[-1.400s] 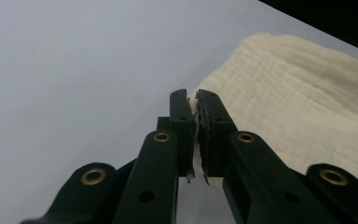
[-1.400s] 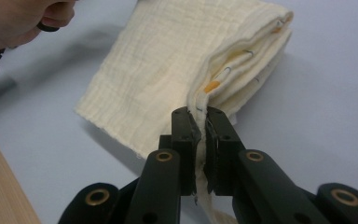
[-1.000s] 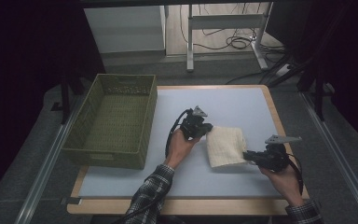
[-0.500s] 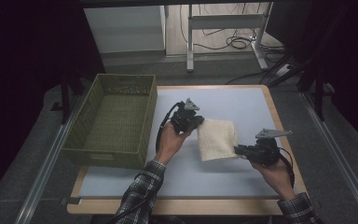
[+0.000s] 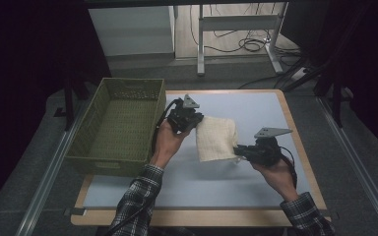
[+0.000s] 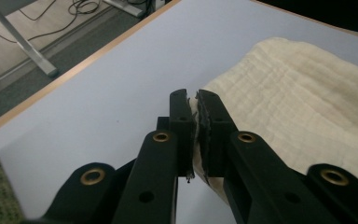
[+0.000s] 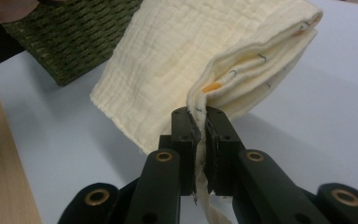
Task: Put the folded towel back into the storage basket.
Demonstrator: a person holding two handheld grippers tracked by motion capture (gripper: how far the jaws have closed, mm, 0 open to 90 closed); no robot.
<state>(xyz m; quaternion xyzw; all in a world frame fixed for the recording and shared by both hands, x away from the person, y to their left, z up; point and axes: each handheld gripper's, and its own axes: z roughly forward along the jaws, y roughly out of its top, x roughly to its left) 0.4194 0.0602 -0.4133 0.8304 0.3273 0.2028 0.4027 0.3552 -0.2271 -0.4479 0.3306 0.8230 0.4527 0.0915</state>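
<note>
While both grippers pinch it, the folded cream muslin cloth (image 5: 217,138) hangs lifted mid-table, quilted and layered; left gripper (image 5: 193,119) clamps its ten o'clock corner, right gripper (image 5: 239,150) its four o'clock edge, beside the green basket (image 5: 94,147).

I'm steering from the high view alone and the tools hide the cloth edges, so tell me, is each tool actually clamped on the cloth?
Observer: Yes. The left tool has its jaws shut on an edge of the cream cloth.
Operator: And the right one?
Observer: The right tool is shut on the cloth's folded layers.
Operator: Any markings on the cloth?
Observer: Small orange and dark marks show between the layers at the fold.
</note>
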